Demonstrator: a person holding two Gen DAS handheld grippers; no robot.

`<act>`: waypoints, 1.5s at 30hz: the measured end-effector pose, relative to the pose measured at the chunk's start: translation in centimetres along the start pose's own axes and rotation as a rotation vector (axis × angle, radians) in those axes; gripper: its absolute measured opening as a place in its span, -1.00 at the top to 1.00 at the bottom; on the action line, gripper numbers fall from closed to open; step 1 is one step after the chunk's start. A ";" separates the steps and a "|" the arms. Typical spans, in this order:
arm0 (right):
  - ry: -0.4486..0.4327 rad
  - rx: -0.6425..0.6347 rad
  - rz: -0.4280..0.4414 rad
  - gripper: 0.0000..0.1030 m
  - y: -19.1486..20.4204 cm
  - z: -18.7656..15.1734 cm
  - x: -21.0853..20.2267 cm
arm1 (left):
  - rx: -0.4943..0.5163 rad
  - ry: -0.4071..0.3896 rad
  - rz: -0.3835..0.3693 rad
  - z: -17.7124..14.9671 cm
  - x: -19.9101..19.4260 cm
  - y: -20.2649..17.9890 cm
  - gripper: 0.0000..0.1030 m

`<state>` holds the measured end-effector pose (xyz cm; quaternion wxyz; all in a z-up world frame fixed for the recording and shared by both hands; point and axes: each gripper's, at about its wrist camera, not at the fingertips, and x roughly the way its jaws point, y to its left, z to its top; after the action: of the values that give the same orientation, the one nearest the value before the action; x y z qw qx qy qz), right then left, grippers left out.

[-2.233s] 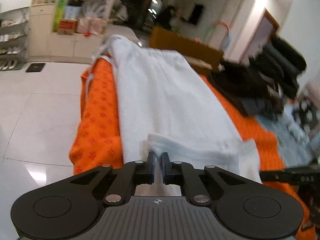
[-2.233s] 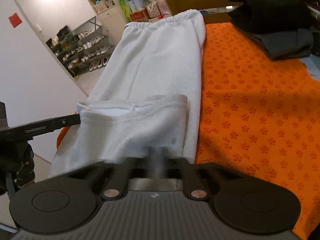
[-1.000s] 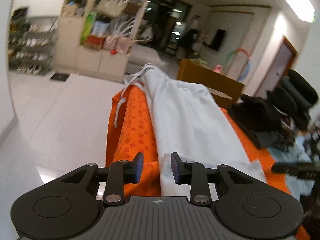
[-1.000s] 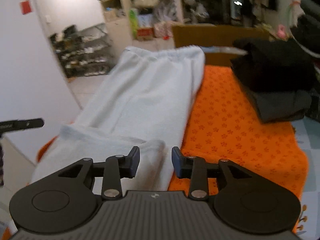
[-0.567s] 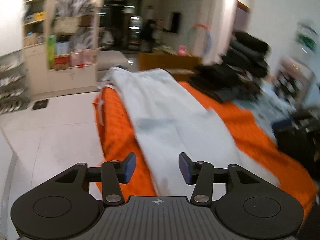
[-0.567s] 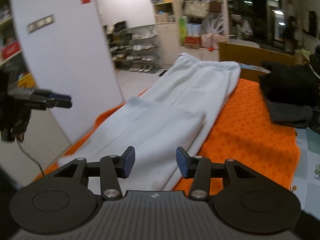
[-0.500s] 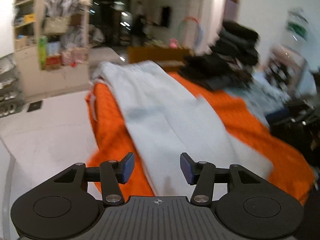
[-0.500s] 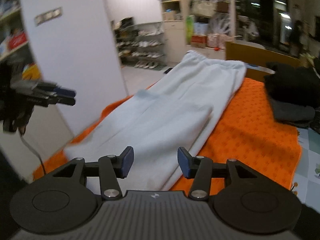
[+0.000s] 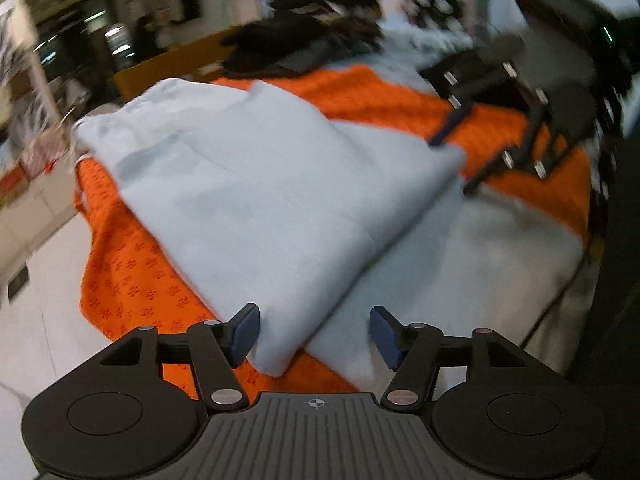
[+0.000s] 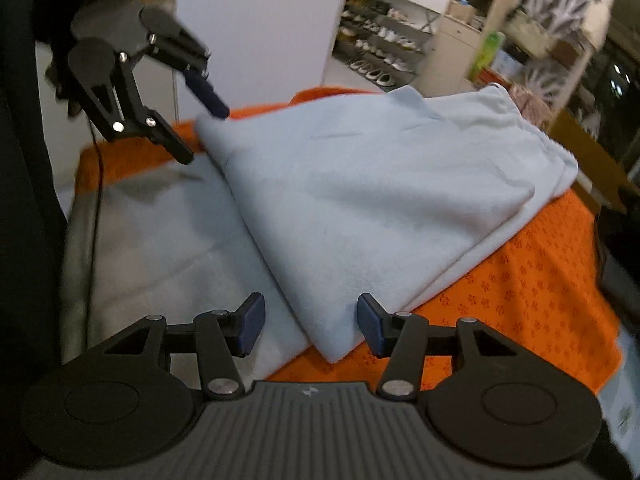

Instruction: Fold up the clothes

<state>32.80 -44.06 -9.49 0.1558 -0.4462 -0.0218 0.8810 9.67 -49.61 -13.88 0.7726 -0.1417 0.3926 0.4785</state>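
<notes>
Over the orange mat [image 9: 132, 272], soft, limp folded sweatpants [image 10: 360, 208] lay — best pinched at corners; left gripper [image 9: 314, 334] was opening, right gripper [image 10: 310, 326] gaped — both empty.

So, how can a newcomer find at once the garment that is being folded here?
Look at the orange mat with the small flower pattern. On it lie the pale blue-white sweatpants, folded over on themselves, gathered waistband at the far end. Unlike the dark clothes heaped beyond, they are light and lie flat.
</notes>
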 end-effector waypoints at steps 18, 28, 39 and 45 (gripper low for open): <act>-0.154 0.070 -0.289 0.79 -5.7 9.6 -8.9 | 0.041 -0.286 0.203 10.4 -6.8 8.8 0.74; -0.268 0.161 -0.375 0.80 -22.8 19.2 -9.7 | -0.098 -0.345 0.255 24.6 -2.5 23.0 0.73; -0.209 0.244 -0.303 0.80 -45.8 22.7 5.1 | -0.227 -0.198 0.299 32.7 14.1 37.6 0.73; -0.153 0.290 -0.263 0.80 -52.6 21.7 16.4 | -0.267 -0.111 0.321 32.1 23.5 42.4 0.73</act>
<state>19.88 12.93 0.10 0.3297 -0.3441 0.0353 0.8784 -5.81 5.54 -3.74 0.6813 -0.1519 0.3002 0.6501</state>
